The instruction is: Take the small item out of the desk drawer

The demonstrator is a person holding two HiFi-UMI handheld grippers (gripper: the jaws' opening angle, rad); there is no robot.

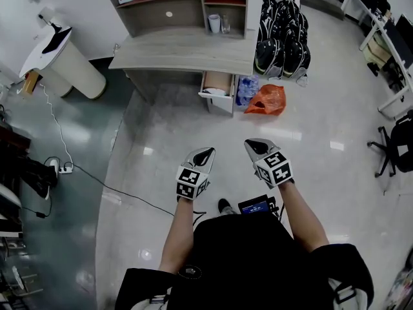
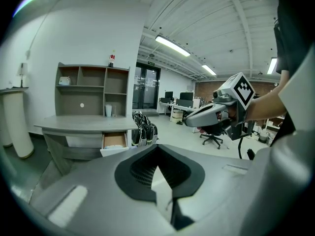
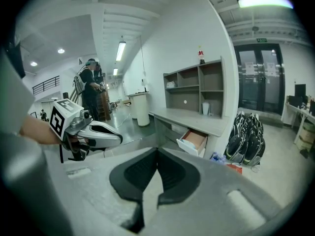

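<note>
The open wooden drawer (image 1: 219, 104) under the grey desk surface (image 1: 187, 53) held a small pale item (image 1: 213, 91). An orange plastic bag (image 1: 266, 101) lay just right of the drawer. The left tool (image 1: 206, 152) and right tool (image 1: 251, 144) hung well short of the drawer, each pressed together and empty.

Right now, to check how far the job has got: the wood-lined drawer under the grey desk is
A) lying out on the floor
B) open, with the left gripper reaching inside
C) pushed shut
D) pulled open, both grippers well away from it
D: the head view shows the wood-lined drawer standing out from under the grey desk, while the left gripper and right gripper hang over the floor, well short of it.
</note>
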